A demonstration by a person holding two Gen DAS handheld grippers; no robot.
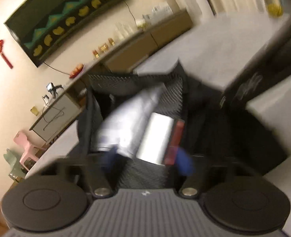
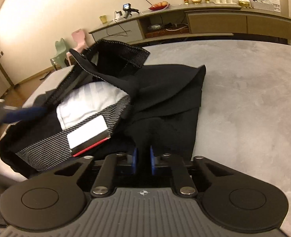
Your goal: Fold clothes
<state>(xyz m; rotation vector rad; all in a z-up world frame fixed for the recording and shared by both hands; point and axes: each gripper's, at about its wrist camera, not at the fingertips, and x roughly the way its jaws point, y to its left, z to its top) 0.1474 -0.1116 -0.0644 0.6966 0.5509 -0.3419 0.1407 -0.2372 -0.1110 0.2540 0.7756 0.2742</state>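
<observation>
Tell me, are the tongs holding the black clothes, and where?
The right tongs pinch the black garment at its near edge. The left view is too blurry to tell.

1. Left wrist view: strongly tilted, blurred, close above the dark garment (image 1: 234,130), facing the cabinet wall.
2. Right wrist view: level, close over the garment, facing the same wall.
3. Shared: garment, grey bed surface (image 2: 254,83), long cabinet (image 2: 214,19).

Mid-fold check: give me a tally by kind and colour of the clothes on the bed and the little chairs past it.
Black garment: 1
Pink chair: 1
Green chair: 1
Total: 3
</observation>
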